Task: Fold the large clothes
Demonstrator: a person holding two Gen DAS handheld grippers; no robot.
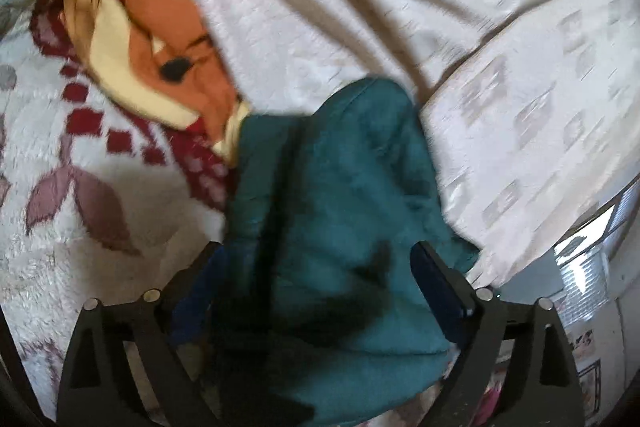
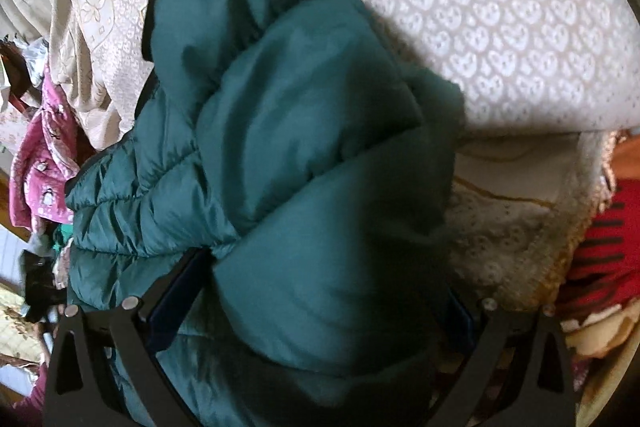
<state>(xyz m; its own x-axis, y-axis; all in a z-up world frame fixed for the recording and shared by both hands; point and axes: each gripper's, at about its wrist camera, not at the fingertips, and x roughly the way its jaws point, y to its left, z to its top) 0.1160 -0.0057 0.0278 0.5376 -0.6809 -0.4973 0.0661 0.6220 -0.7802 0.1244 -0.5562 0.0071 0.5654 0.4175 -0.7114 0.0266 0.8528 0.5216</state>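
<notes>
A teal quilted puffer jacket (image 1: 340,167) lies bunched on the bed and fills the lower middle of both wrist views. My left gripper (image 1: 316,287) stands wide, its dark blue pads (image 1: 436,287) on either side of the jacket's bulk without visibly squeezing it. In the right wrist view the same jacket (image 2: 280,107) bulges up between the fingers of my right gripper (image 2: 316,299). Those jaws also stand wide apart, with the padded fabric lying loosely between them. The picture is blurred, so the contact at the pads is unclear.
A heap of orange, cream and red clothes (image 1: 160,47) lies to the left on a fleece blanket (image 1: 80,187) with red diamonds. A white bedspread (image 1: 360,7) stretches behind. A pink garment (image 2: 40,155) lies left, and a red striped one (image 2: 600,247) and a cream knit (image 2: 500,227) lie right.
</notes>
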